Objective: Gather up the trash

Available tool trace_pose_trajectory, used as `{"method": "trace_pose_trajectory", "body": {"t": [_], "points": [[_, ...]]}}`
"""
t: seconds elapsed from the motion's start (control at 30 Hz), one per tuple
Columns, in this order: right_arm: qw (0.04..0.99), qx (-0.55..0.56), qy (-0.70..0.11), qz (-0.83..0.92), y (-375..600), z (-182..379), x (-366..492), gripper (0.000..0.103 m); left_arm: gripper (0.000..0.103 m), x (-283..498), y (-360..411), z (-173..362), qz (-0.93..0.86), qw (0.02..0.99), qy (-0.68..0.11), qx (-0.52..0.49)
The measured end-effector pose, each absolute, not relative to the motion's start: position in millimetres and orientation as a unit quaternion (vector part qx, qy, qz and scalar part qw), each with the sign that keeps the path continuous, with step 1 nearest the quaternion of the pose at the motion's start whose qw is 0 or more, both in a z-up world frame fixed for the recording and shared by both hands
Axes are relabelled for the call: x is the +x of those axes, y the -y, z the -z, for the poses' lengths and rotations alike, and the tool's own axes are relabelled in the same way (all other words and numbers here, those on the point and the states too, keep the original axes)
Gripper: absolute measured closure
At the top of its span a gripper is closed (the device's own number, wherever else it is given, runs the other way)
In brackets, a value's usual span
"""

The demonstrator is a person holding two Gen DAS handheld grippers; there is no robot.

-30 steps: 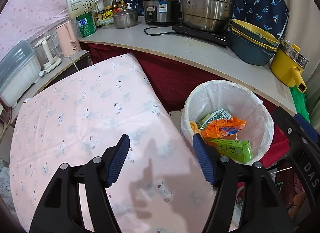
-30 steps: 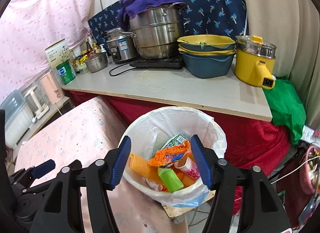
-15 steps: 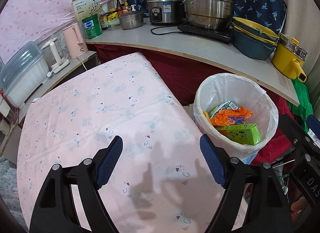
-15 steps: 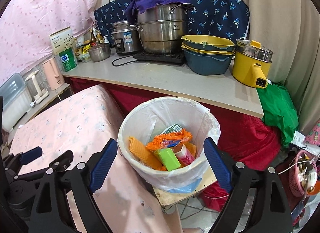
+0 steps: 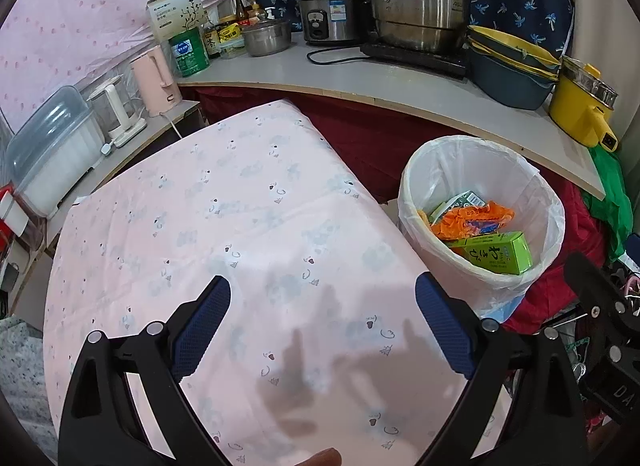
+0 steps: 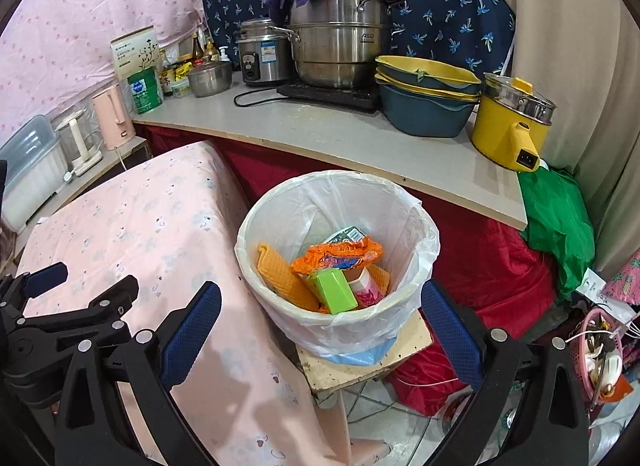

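Right wrist view: trash bin (image 6: 340, 330) lined with a white bag sits on a small stained stool (image 6: 360, 370), wedged between the pink-clothed table (image 6: 132, 234) and the red cloth draped under the grey counter (image 6: 360, 141). Inside the bin: green carton (image 6: 336, 290), orange wrapper (image 6: 340, 258), orange waffle-textured piece (image 6: 280, 278), pink-white tube (image 6: 366, 288). Right gripper (image 6: 320, 330) hangs above the bin's near rim, jaws wide, nothing between them. Counter edge overhangs just behind the bin; yellow electric pot (image 6: 508, 125) stands at its right end, stacked basins (image 6: 428, 101) beside it, steel steamer pot (image 6: 340, 49) further back. Green cloth (image 6: 560, 225) is piled right of the bin. Left wrist view: left gripper (image 5: 320, 330) over the bare pink cloth, jaws wide and empty; open room across the whole tabletop, whose right edge runs just beside the bin. Pink kettle (image 5: 156, 81) and clear-lidded container (image 5: 52, 153) stand on the low shelf at left. Versus a second ago: both grippers' jaws are spread wider, and both sit further back from the bin, which shows lower and more fully in each view; bin contents unchanged.
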State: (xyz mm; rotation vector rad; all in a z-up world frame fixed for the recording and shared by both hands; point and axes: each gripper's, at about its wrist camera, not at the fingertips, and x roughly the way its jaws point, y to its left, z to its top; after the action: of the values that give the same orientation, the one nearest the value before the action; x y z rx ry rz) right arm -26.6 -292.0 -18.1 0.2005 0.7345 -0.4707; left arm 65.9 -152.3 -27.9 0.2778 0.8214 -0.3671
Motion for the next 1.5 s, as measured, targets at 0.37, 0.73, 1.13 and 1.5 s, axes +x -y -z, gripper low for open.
{"method": "trace_pose_trajectory", "body": {"t": [0.37,0.73,1.13,1.5], "points": [[0.899,0.084,-0.364,0.228,287.6,22.7,-26.1,0.006,0.014,63.6,158.0,30.7,0.184,0.890,-0.394,0.138],[0.898,0.085,-0.368,0.226,289.6,28.6,-23.7,0.006,0.014,66.6,159.5,35.4,0.186,0.890,-0.393,0.140],[0.895,0.088,-0.374,0.228,291.6,37.6,-22.8,0.006,0.014,64.6,163.9,37.6,0.186,0.891,-0.388,0.147],[0.893,0.092,-0.374,0.234,294.3,40.2,-25.2,0.006,0.014,65.5,164.8,41.0,0.179,0.890,-0.395,0.143]]}}
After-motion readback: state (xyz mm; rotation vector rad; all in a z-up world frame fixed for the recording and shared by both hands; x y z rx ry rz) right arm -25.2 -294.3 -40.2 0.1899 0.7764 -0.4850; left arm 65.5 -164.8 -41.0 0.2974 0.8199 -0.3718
